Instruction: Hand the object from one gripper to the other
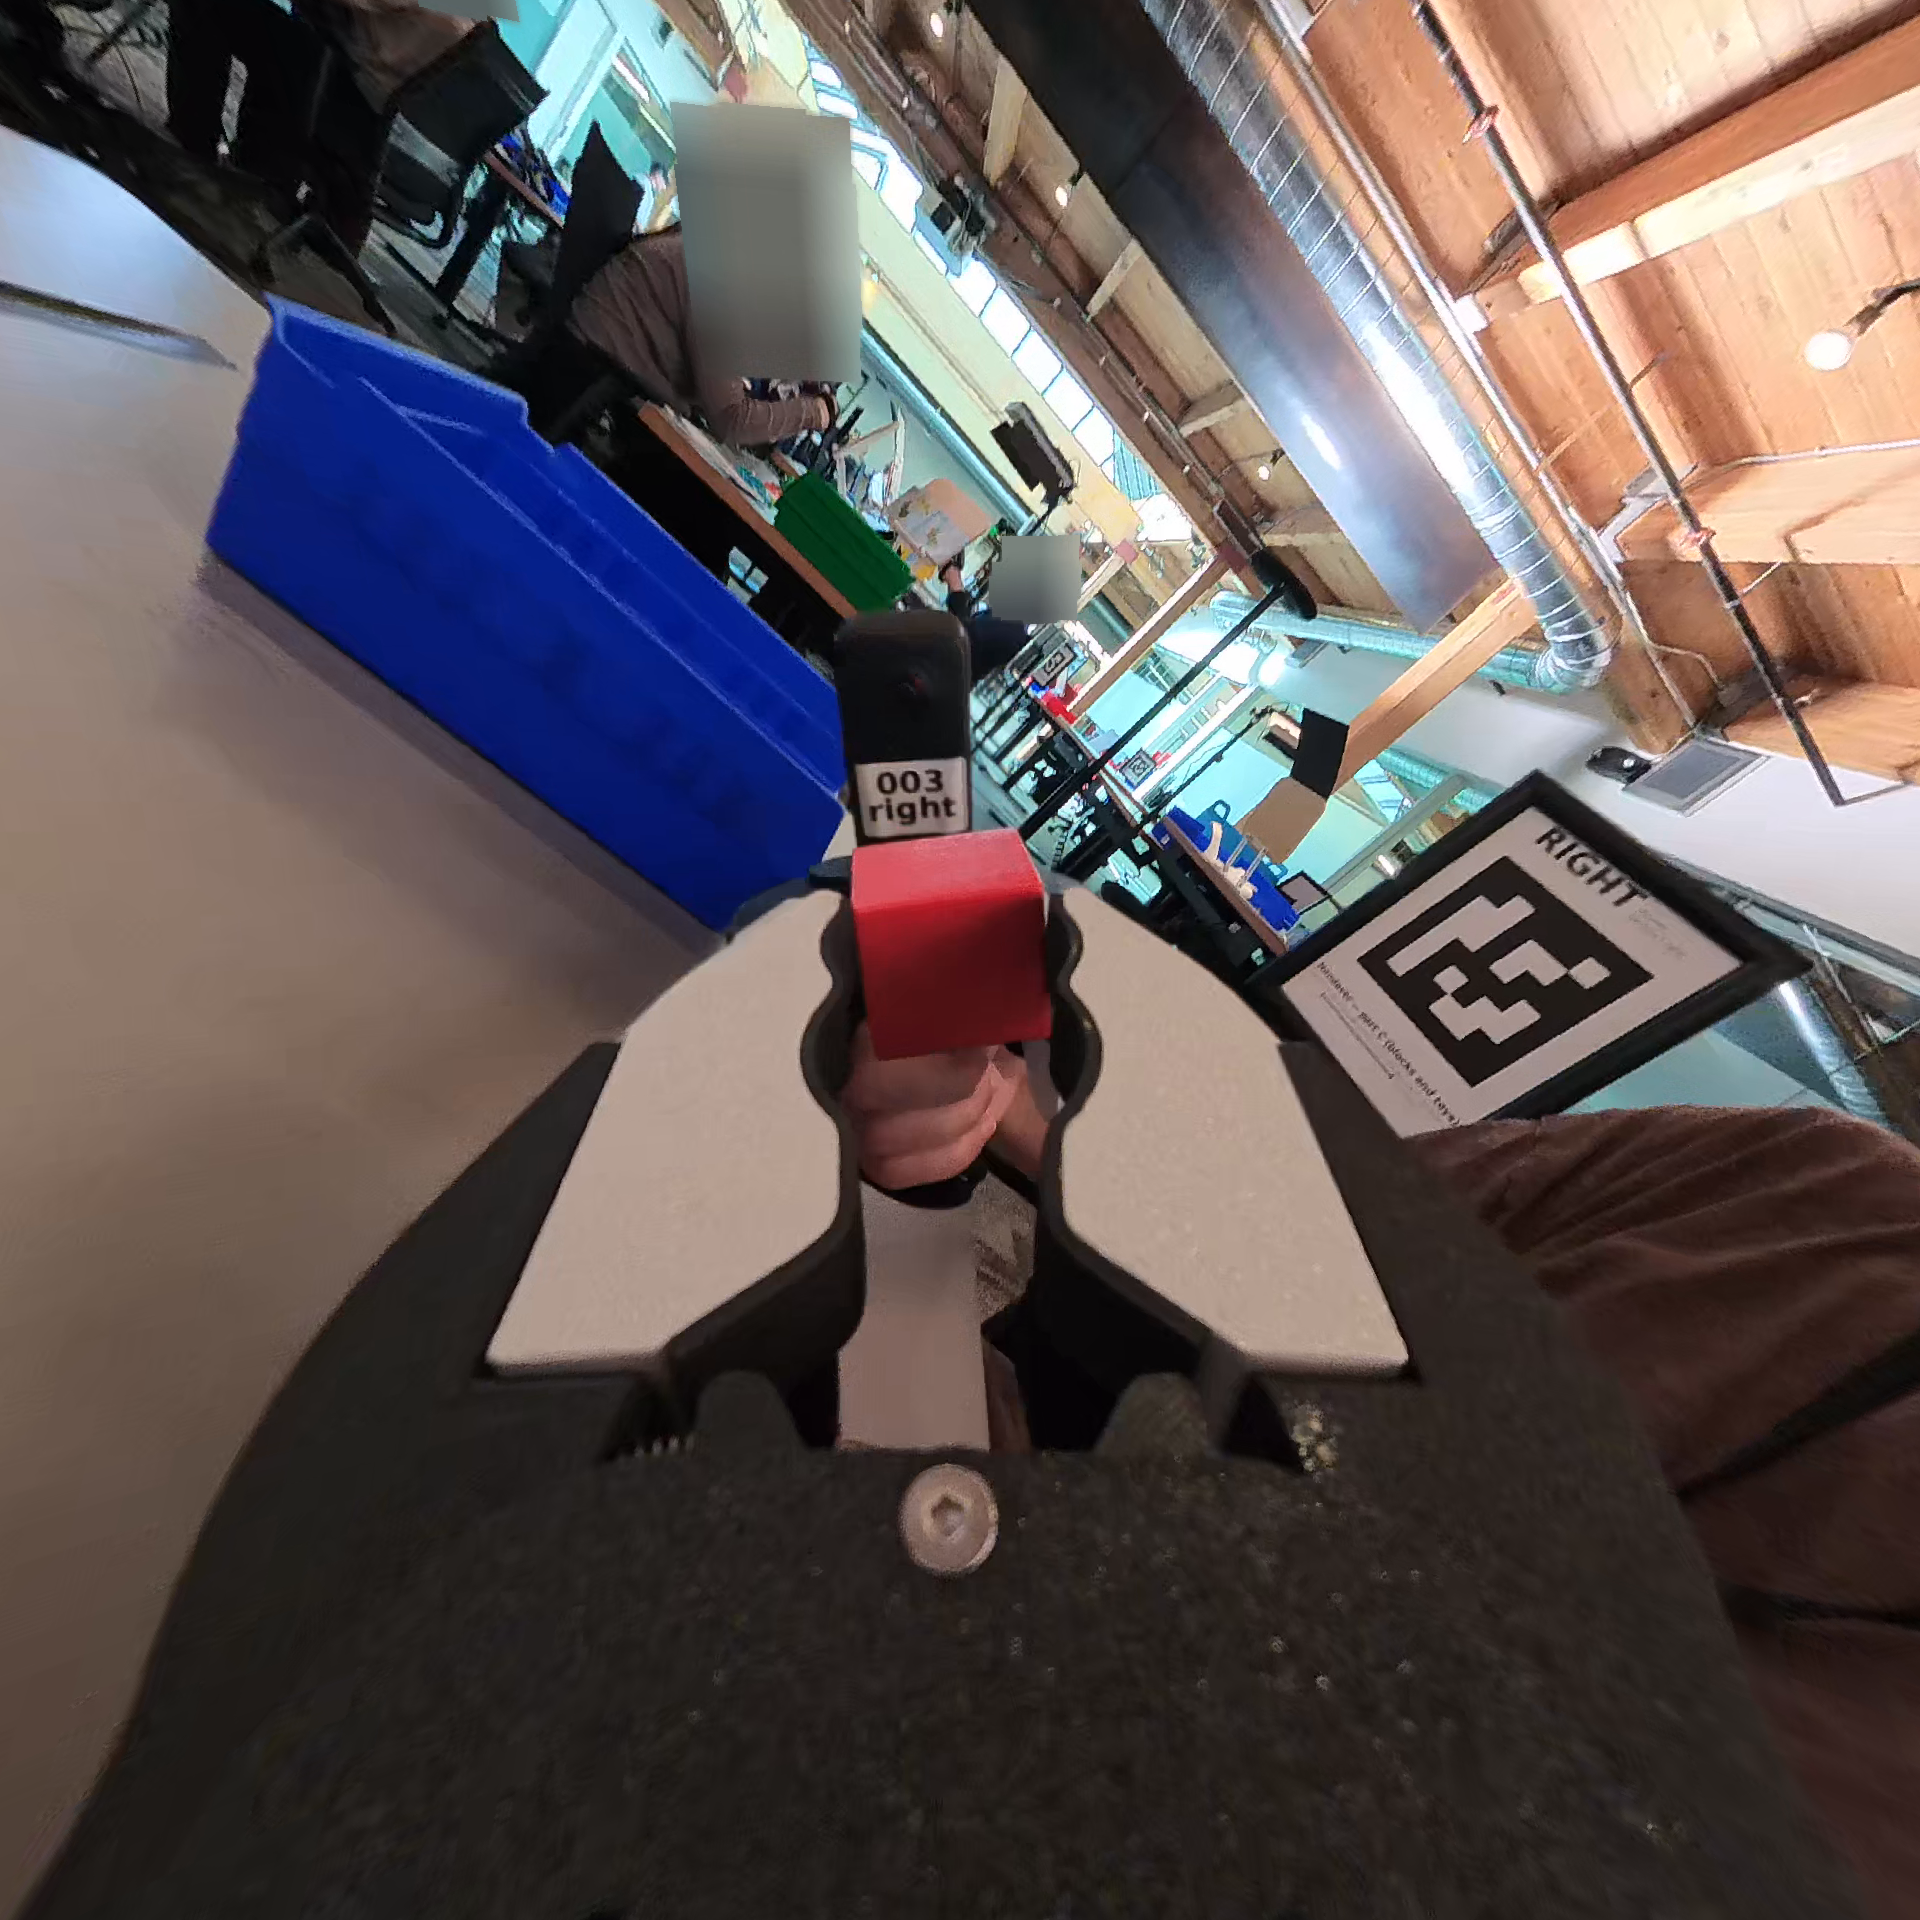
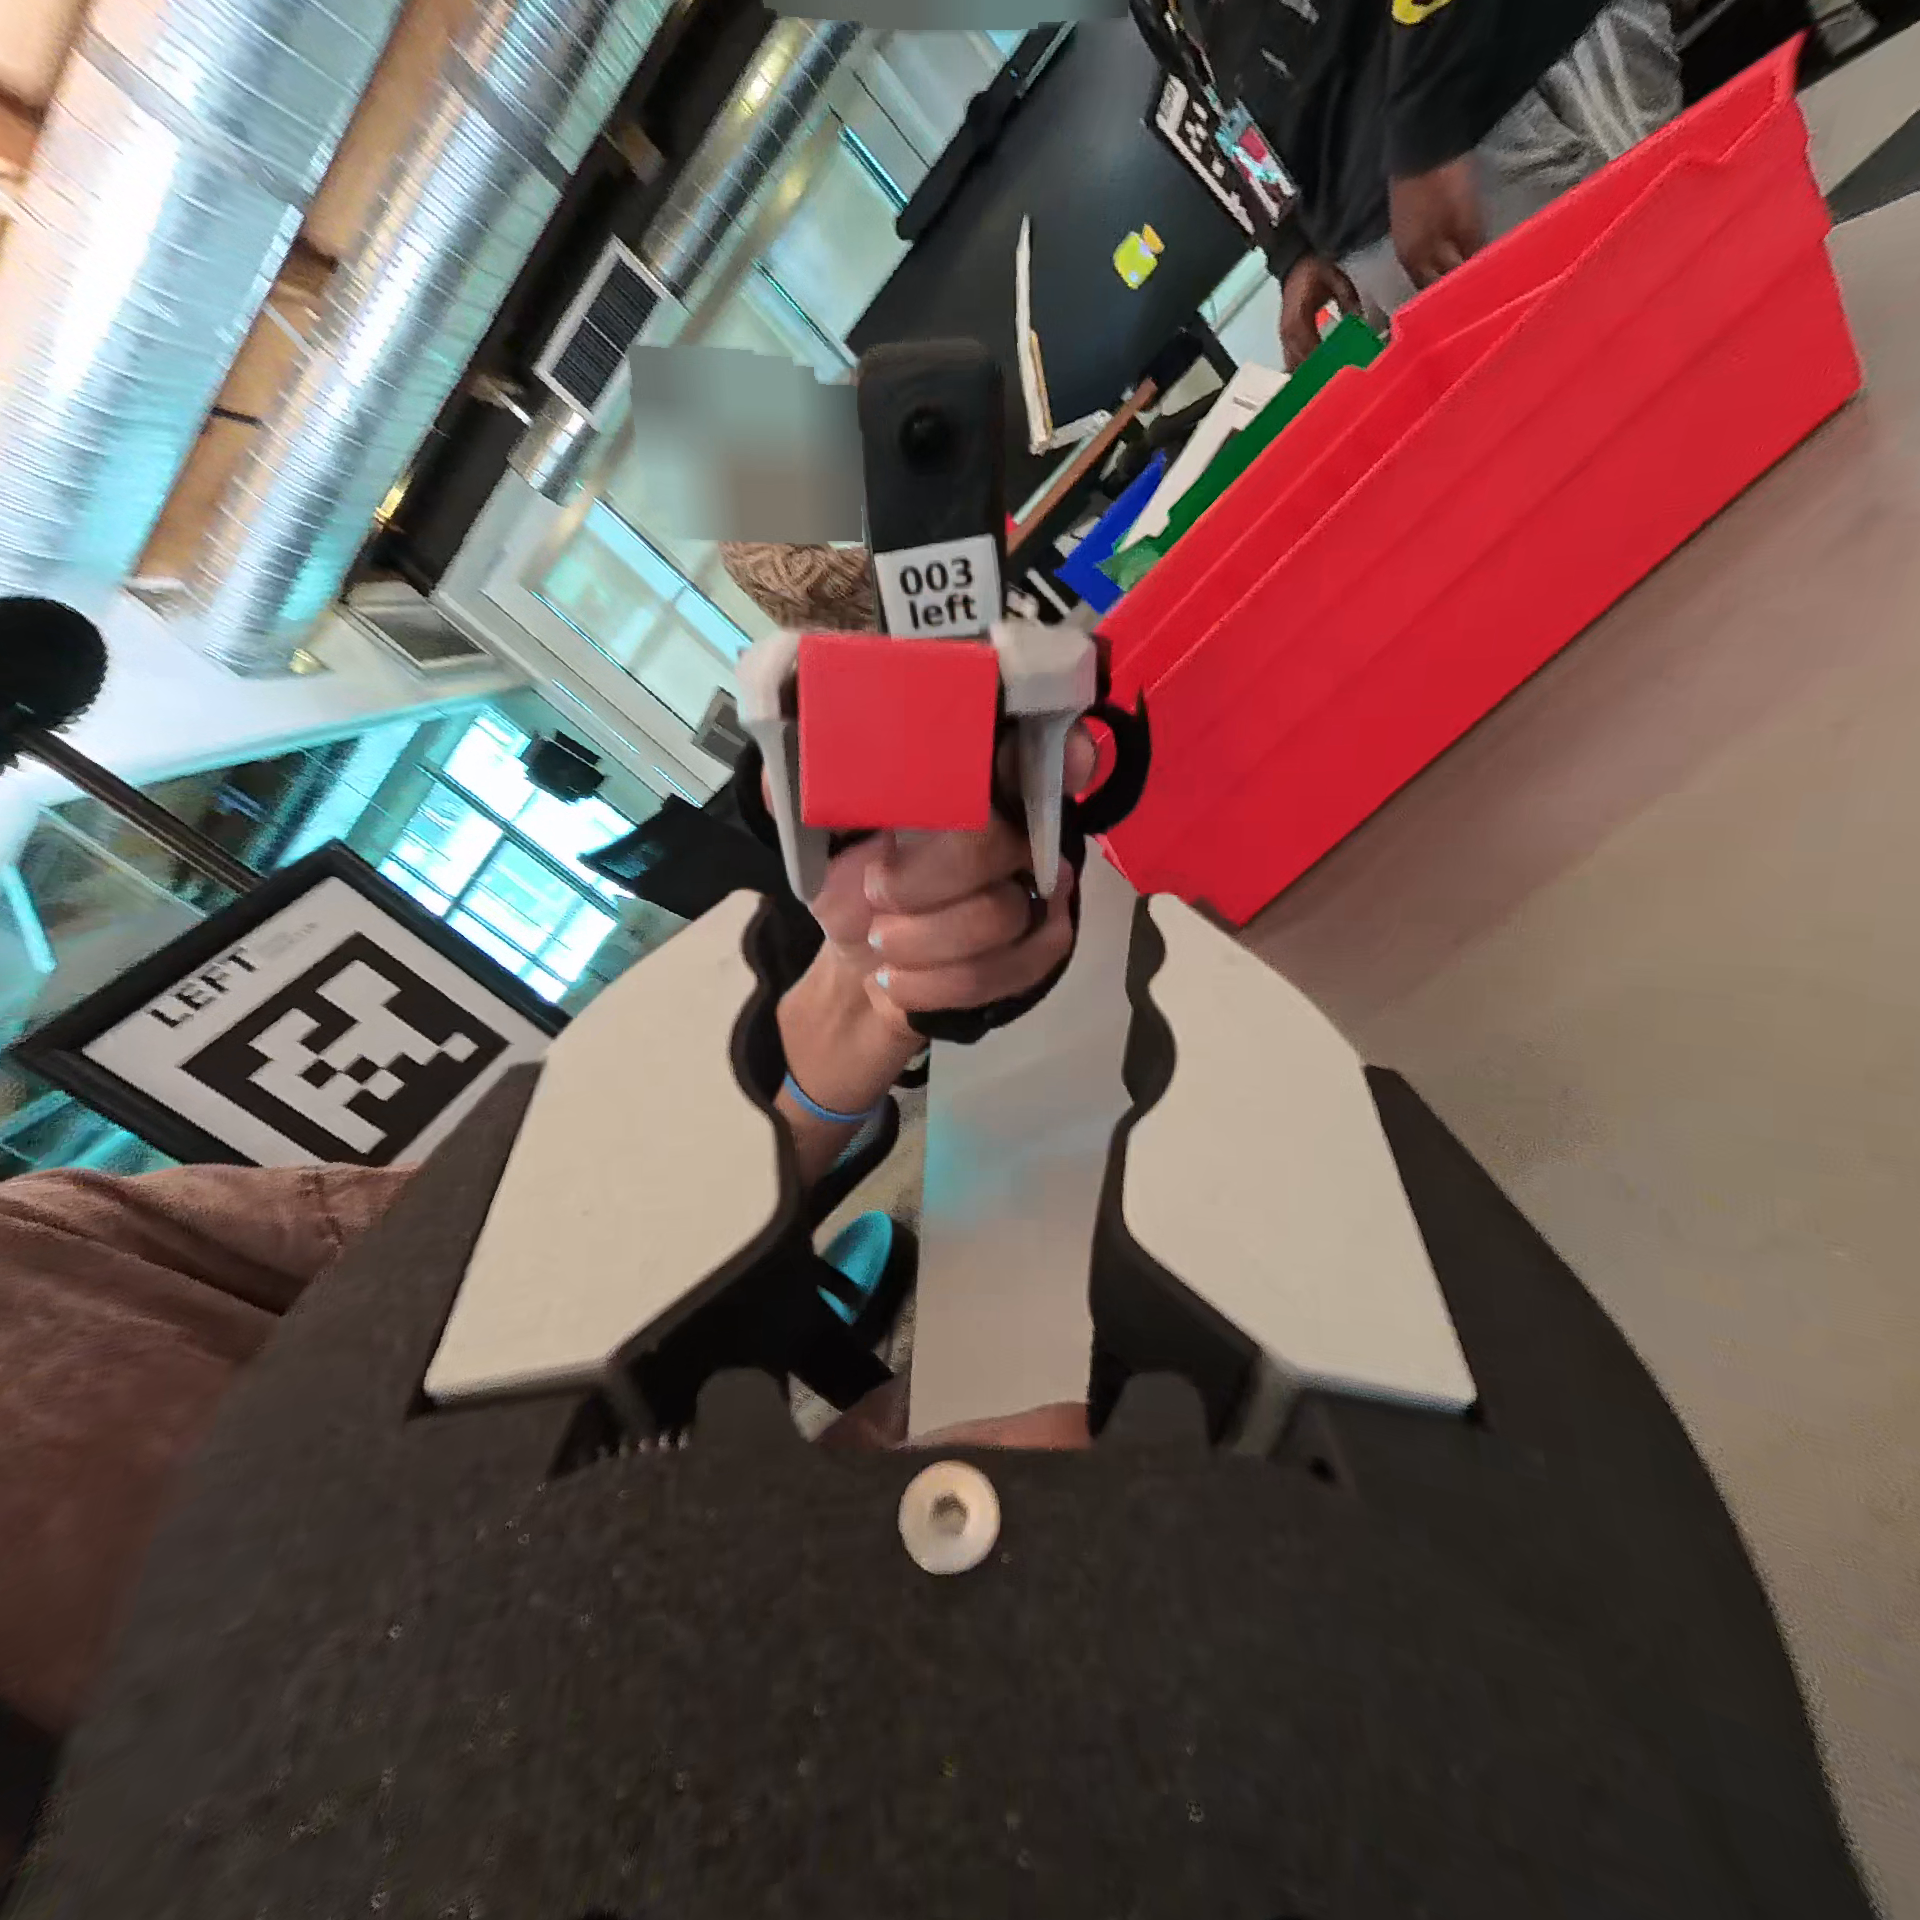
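A shared workshop-lab loft; timber ceiling [image 1: 1714, 208] and silver ducting [image 1: 1455, 436] at two o'clock; storage bins [image 1: 499, 623] at ten; benches beyond; framed marker boards [image 1: 1507, 956].

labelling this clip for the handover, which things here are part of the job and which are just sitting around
Part of the job:
- small red plastic cube, clamped in the left gripper
- right gripper, open, facing the cube, not touching it

Just sitting around:
- blue plastic bin on the table
- red plastic bin on the table
- two framed black-and-white marker signs
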The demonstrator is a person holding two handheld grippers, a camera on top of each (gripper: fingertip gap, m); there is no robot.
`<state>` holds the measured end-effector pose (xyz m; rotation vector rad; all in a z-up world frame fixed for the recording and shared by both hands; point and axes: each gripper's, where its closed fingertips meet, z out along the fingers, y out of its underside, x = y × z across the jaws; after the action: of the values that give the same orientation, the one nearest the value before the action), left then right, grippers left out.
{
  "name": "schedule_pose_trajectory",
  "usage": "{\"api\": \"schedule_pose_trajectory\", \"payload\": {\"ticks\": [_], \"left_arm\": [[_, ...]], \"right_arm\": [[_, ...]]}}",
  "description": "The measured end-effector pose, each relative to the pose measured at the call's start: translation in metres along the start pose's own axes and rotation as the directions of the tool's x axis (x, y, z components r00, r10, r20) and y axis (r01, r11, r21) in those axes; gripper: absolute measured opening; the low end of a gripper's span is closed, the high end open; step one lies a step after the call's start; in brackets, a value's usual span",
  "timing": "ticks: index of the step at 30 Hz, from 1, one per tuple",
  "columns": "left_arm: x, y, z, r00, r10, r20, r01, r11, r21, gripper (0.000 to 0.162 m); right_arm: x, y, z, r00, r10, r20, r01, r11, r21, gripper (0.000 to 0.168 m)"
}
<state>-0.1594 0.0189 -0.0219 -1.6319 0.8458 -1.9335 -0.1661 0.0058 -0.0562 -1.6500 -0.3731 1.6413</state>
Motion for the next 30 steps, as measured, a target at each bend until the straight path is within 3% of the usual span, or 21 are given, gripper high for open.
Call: {"api": "schedule_pose_trajectory", "payload": {"ticks": [5, 8, 14, 16, 18, 20, 23, 25, 28, 30], "left_arm": [[-0.007, 0.023, 0.015, 1.0, 0.011, 0.028, -0.008, 0.997, -0.074, 0.034], [-0.013, 0.029, 0.02, 0.998, 0.022, 0.062, -0.017, 0.996, -0.086, 0.034], [-0.014, 0.032, 0.014, 0.992, -0.007, 0.126, 0.017, 0.996, -0.084, 0.038], [-0.012, 0.028, 0.002, 0.981, 0.018, 0.192, -0.007, 0.998, -0.057, 0.06], [-0.007, 0.035, -0.013, 0.961, 0.035, 0.276, -0.022, 0.999, -0.05, 0.063], [0.003, 0.056, -0.025, 0.946, 0.028, 0.322, -0.01, 0.998, -0.057, 0.064], [0.01, 0.097, -0.048, 0.908, 0.069, 0.413, -0.034, 0.995, -0.09, 0.063], [0.005, 0.118, -0.064, 0.862, 0.121, 0.492, -0.074, 0.991, -0.114, 0.062], [-0.002, 0.122, -0.079, 0.811, 0.13, 0.57, -0.098, 0.991, -0.086, 0.06], [0.005, 0.114, -0.075, 0.835, 0.1, 0.542, -0.095, 0.995, -0.037, 0.059]], "right_arm": [[0.006, -0.001, -0.007, 0.999, 0.022, 0.029, -0.023, 0.999, 0.029, 0.06], [0.003, 0.003, -0.01, 0.998, 0.014, 0.068, -0.014, 1.0, 0.008, 0.034], [0.004, -0.003, -0.019, 0.999, -0.022, 0.032, 0.021, 0.999, 0.027, 0.034], [-0.005, -0.015, -0.026, 0.999, -0.04, 0.026, 0.039, 0.998, 0.047, 0.034], [-0.026, -0.038, -0.041, 0.993, -0.116, 0.022, 0.114, 0.991, 0.071, 0.034], [-0.047, -0.077, -0.066, 0.966, -0.246, -0.083, 0.254, 0.963, 0.095, 0.034], [-0.066, -0.153, -0.126, 0.85, -0.38, -0.364, 0.44, 0.893, 0.097, 0.034], [-0.054, -0.192, -0.18, 0.682, -0.39, -0.619, 0.515, 0.857, 0.027, 0.034], [0.005, -0.2, -0.26, 0.353, -0.348, -0.869, 0.428, 0.885, -0.181, 0.034], [0.055, -0.183, -0.296, 0.226, -0.3, -0.927, 0.254, 0.937, -0.241, 0.034]]}}
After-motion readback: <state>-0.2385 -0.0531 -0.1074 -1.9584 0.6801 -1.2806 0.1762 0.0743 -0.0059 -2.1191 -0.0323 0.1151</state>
